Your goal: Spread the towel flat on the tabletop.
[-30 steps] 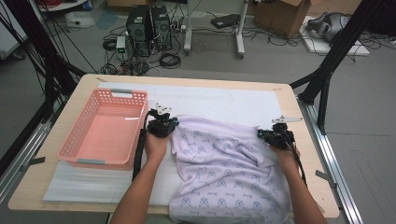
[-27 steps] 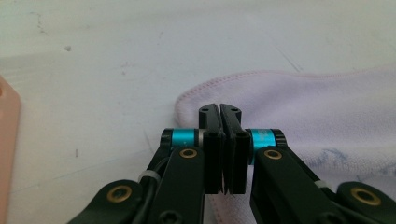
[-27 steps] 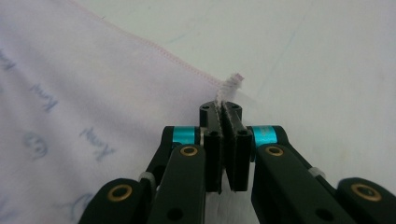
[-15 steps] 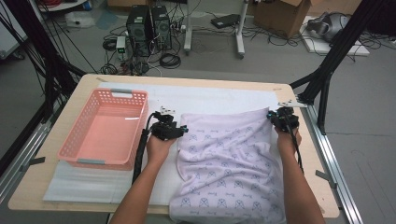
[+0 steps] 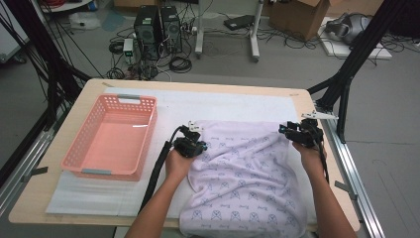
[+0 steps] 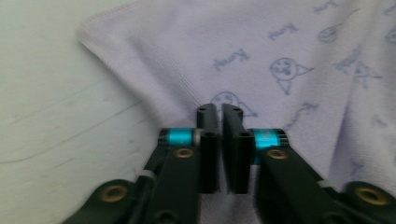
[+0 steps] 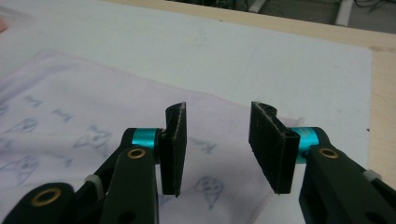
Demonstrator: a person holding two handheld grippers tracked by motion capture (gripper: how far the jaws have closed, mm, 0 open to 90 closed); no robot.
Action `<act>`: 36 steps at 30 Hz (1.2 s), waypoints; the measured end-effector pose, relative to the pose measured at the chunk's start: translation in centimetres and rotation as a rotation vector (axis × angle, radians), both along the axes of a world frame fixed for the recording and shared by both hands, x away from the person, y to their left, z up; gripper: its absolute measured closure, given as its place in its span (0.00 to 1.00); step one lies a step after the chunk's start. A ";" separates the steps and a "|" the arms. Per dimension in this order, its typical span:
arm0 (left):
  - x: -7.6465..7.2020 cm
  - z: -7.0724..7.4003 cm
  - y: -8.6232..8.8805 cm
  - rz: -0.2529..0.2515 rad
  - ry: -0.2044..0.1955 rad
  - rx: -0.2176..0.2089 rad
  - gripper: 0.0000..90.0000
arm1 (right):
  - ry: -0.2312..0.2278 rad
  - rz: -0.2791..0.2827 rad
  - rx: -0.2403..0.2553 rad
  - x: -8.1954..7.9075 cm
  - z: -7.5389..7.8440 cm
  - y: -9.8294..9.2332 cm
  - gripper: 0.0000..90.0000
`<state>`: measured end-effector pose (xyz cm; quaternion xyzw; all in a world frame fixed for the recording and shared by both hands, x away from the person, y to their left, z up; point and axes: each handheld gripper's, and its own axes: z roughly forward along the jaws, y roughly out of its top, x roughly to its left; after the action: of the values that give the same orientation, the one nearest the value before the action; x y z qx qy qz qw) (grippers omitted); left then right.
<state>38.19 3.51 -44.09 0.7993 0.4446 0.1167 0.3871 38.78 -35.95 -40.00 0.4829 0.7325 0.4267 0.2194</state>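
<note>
A lilac towel [image 5: 247, 173] printed with small cat faces lies spread on the white mat, its near end hanging over the table's front edge. My left gripper [image 5: 192, 135] sits over the towel's left part, just inside its far left corner. In the left gripper view the towel [image 6: 289, 46] lies flat beneath the left gripper [image 6: 219, 112]; its jaws have just closed, and I see no cloth between them. My right gripper [image 5: 296, 128] hovers above the far right corner. The right gripper [image 7: 217, 112] has just been opening over the towel [image 7: 70, 107], with nothing between its jaws.
An empty pink plastic basket [image 5: 143, 139] stands on the left of the table. A white mat [image 5: 223, 106] covers most of the wooden tabletop [image 5: 307, 99]. Black frame legs flank the table; computers, cables and boxes lie on the floor beyond.
The towel's far edge has been drawn out flat. My right gripper went to the far right corner, let go and rose. My left gripper slid right onto the towel.
</note>
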 end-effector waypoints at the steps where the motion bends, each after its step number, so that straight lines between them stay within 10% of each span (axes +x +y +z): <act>1: 0.3 0.0 0.4 0.031 -0.003 -0.006 0.98 | 0.003 0.026 0.009 -0.6 0.1 0.1 0.62; 7: 2.0 0.3 4.1 0.238 -0.117 -0.064 0.98 | 0.038 0.136 0.039 -3.6 -0.1 0.5 0.58; 9: 2.0 0.3 4.4 0.217 -0.124 -0.093 0.93 | 0.064 0.192 0.044 -4.4 -0.6 0.9 0.57; 12: 1.6 0.4 4.1 0.160 -0.099 -0.119 0.59 | 0.081 0.232 -0.020 -5.1 -1.6 1.6 0.55; 17: 0.5 1.1 3.4 0.083 -0.101 -0.111 0.48 | 0.119 0.223 -0.087 -4.7 -3.5 2.1 0.55; 22: -1.7 1.1 3.3 0.057 -0.148 -0.169 0.49 | 0.109 0.245 -0.174 -4.2 -4.3 2.6 0.91; 30: -4.1 0.4 3.6 -0.009 -0.086 -0.151 0.46 | 0.019 -0.043 -0.172 -1.7 -5.0 1.3 0.92; 36: -6.4 -0.4 2.6 -0.087 -0.019 -0.126 0.44 | 0.016 -0.036 -0.126 -2.4 -4.0 1.2 0.75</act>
<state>31.76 6.12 -44.50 0.7907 0.4123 0.0793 0.4456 36.35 -34.74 -44.01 0.4846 0.7510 0.3717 0.2511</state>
